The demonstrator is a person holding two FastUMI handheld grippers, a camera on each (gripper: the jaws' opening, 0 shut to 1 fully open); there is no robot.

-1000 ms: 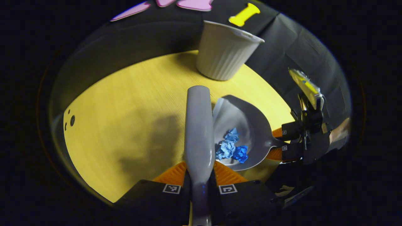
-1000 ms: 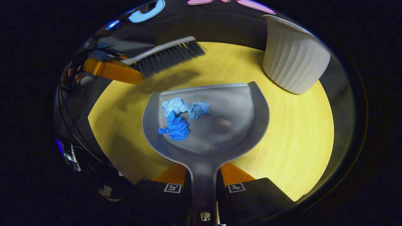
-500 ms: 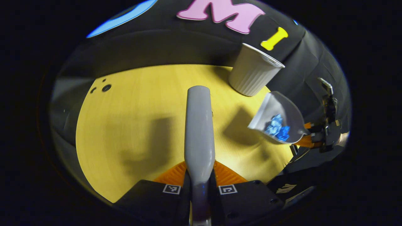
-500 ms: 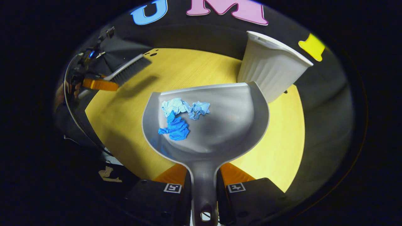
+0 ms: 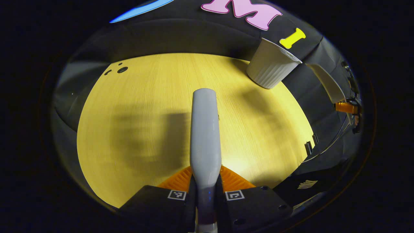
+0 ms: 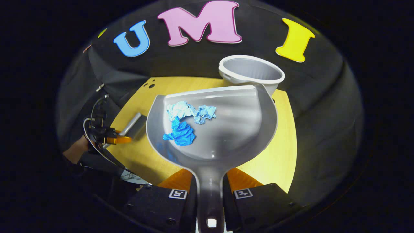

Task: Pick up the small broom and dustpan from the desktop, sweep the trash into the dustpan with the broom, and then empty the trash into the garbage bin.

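Left tool (image 5: 205, 181): black housings, square black-and-white marker on each, round screws in housing top. Right tool (image 6: 210, 189): same black housings, same square markers, screws along lower edge. Left tool far off in right gripper view: looped black cables.

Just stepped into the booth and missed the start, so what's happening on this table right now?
A person is clearing up with two handheld grippers. The right gripper is shut on the handle of the grey dustpan, held above the yellow table with crumpled blue paper scraps in it, its front edge near the white bin. The left gripper is shut on the small broom, held over the table. The scraps are not yet tipped out.
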